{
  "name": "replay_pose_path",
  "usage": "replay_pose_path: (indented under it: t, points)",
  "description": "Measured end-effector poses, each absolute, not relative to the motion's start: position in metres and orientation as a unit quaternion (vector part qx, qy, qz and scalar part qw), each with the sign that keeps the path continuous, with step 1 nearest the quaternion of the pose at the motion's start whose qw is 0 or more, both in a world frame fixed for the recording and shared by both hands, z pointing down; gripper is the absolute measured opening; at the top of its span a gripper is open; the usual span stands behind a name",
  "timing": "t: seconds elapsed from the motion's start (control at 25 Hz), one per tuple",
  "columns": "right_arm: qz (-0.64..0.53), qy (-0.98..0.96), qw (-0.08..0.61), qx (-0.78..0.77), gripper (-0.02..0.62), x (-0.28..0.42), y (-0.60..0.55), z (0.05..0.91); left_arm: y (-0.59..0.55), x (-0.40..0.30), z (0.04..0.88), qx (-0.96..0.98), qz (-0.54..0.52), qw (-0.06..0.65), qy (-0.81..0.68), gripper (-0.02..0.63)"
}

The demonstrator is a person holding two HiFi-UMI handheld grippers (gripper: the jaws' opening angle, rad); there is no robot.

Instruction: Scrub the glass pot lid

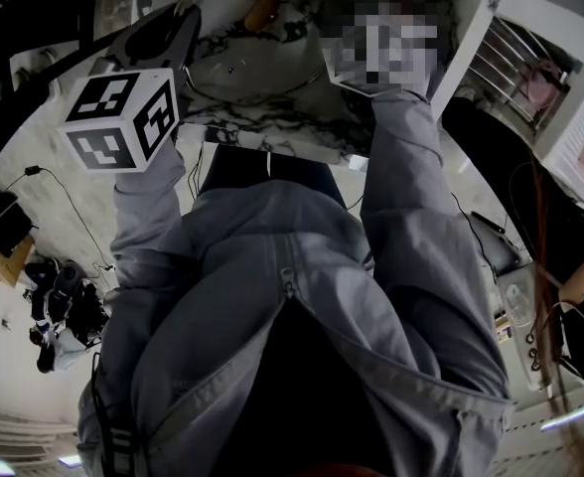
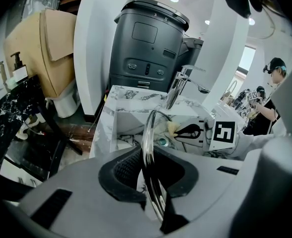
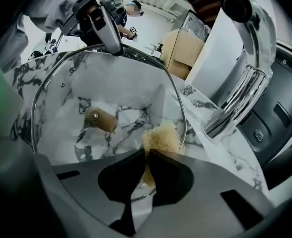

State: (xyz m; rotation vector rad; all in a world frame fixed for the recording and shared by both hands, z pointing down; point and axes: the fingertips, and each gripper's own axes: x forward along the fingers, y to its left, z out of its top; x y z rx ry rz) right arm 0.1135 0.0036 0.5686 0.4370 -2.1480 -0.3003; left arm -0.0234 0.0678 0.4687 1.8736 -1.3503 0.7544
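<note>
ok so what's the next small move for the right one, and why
Probably press the sponge onto the glass lid and rub toward its knob. The left hand-held gripper is clamped on the lid's rim, and the right hand-held gripper is shut on the sponge beside that rim.

The glass pot lid [image 3: 71, 93] is clear, smooth glass bound by a polished metal rim [image 2: 147, 143], and its knob [image 3: 100, 119] has a tan, wood-like matt finish. The sponge [image 3: 162, 139] is pale yellow with a coarse, porous surface, while the faucet [image 3: 243, 95] is glossy chromed metal. The sink [image 2: 110, 125] walls carry a smooth white marble pattern with grey veins, and the left gripper [image 2: 147, 165] has a matt grey plastic body and matt black ribbed pads [image 2: 127, 168].
</note>
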Motion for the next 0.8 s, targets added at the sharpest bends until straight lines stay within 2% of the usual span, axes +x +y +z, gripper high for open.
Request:
replay_pose_path:
  t: [0.8]
  points:
    - [0.030, -0.879, 0.464, 0.109, 0.044, 0.123, 0.083, 0.610, 0.066, -0.030, 0.474, 0.714, 0.286, 0.359, -0.528, 0.072]
